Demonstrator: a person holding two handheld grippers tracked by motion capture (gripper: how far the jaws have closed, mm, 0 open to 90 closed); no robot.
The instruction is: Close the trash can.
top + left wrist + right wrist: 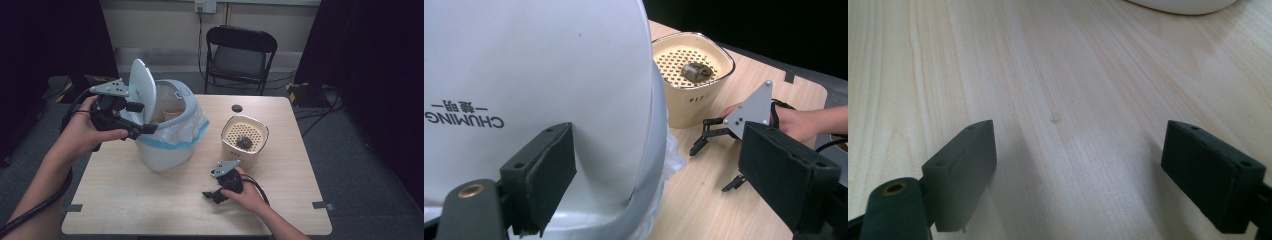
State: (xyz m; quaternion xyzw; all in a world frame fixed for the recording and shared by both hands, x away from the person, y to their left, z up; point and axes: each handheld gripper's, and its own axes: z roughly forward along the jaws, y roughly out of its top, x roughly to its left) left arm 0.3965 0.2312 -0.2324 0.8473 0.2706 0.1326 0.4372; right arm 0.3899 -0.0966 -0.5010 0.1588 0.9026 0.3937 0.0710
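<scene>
A white bin with a blue-edged plastic liner stands at the table's left, its lid raised upright. My left gripper hovers at the lid's lower edge. In the left gripper view the lid rises just beyond the wide-apart jaws of the left gripper, with no pad pressing on it. A cream container with a perforated insert holds a dark lump. My right gripper rests low on the table in front of that container, open, with bare wood between the jaws of the right gripper.
A tan cup-like thing lies inside the bin. A small black disc sits near the table's far edge. A black folding chair stands behind the wooden table. Dark curtains flank both sides.
</scene>
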